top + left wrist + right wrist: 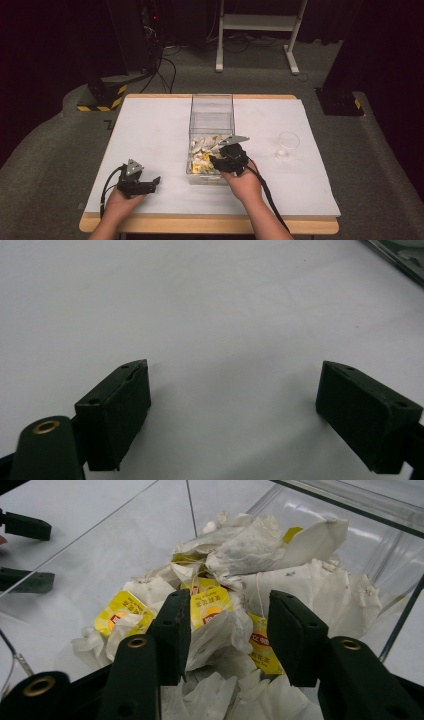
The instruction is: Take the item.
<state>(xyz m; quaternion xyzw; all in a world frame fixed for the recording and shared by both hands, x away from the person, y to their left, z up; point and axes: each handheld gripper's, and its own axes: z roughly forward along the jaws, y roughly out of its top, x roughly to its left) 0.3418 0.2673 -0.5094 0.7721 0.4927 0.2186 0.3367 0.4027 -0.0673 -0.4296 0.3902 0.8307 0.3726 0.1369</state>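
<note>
The right gripper (227, 635) is poised just above a heap of white paper tea bags with yellow tags (235, 605), its black jaws half apart, straddling one crumpled bag without visibly pressing on it. The heap lies at the near end of the clear, rectangular plastic box (211, 107), whose long axis runs away from the person. The left gripper (235, 405), jaws wide apart and empty, rests on the white table (150, 130) well to the box's left, so the right hand is the nearer.
</note>
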